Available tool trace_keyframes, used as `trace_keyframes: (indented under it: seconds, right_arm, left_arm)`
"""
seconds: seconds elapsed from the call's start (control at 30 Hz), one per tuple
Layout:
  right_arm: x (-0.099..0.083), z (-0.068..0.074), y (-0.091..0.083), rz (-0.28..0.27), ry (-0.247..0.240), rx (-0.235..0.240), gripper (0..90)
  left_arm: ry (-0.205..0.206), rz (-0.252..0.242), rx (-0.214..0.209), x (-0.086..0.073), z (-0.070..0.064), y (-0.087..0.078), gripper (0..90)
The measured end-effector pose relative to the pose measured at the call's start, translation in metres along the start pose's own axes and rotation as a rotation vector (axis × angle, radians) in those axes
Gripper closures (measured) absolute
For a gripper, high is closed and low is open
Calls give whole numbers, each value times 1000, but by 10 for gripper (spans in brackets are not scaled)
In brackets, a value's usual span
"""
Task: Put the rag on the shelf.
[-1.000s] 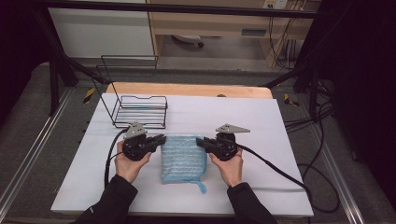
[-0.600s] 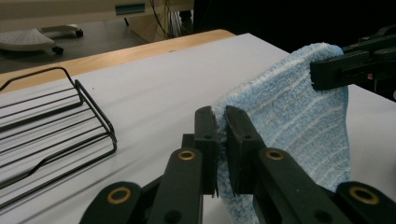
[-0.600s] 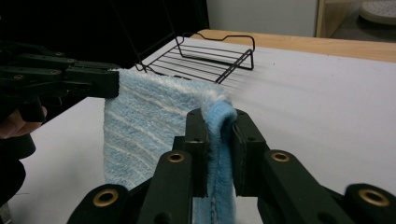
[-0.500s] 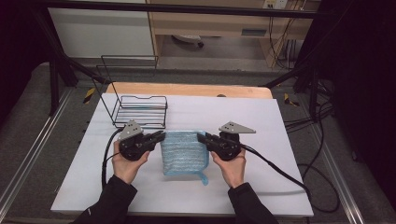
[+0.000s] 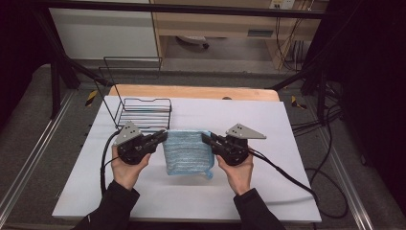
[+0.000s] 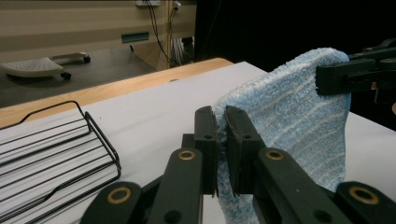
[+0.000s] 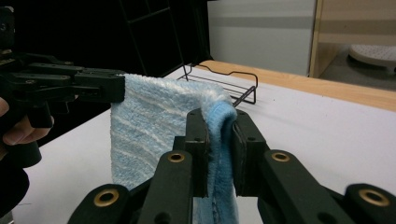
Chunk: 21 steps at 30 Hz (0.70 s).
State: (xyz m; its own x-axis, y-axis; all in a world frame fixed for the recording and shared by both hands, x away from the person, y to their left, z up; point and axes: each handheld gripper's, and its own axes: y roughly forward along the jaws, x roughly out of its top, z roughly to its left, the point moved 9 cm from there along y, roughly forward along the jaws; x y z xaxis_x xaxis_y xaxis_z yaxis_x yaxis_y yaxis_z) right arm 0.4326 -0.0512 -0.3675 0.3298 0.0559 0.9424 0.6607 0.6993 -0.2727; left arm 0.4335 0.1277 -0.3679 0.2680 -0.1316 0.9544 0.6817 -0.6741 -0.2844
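High view: table (image 5: 287,182) covered in white, a bare wooden strip along its far edge; both of the person's hands come in from the near edge, and the whole layout reads at once.
Table surface: the blue towel (image 5: 187,152) sits around the middle, a little toward the near edge, held between the two grippers.
Wire rack (image 5: 142,113): black, near the far-left corner of the table, standing apart from the towel; I can see nothing lying in it.
Towel's long axis: from above it runs from the far edge toward the near edge; the upper edge is stretched crosswise between the grippers, the rest hangs or trails toward the person, with a small loose corner at the lower right.
Left gripper view: shows what the view from above cannot, the towel (image 6: 289,121) lifted upright as a hanging sheet, its pile striped pale and blue.
Left gripper (image 5: 160,137): jaws pressed onto the towel's left upper corner, cloth caught between them.
Right gripper view: towel edge (image 7: 219,116) folded over and squeezed thick between the jaws, rack (image 7: 224,84) beyond.
Right gripper (image 5: 207,139): jaws pinching the right upper corner.
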Motion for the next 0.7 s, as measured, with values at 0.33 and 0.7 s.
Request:
trace_keyframes:
  seconds: [0.33,0.7]
  right_arm:
    - [13,11,-2,-44,-35,-5,795]
    - [33,25,2,-110,-74,-12,796]
  left_arm:
    - [2,-60,13,12,4,-9,838]
    - [9,-135,39,31,12,-24,838]
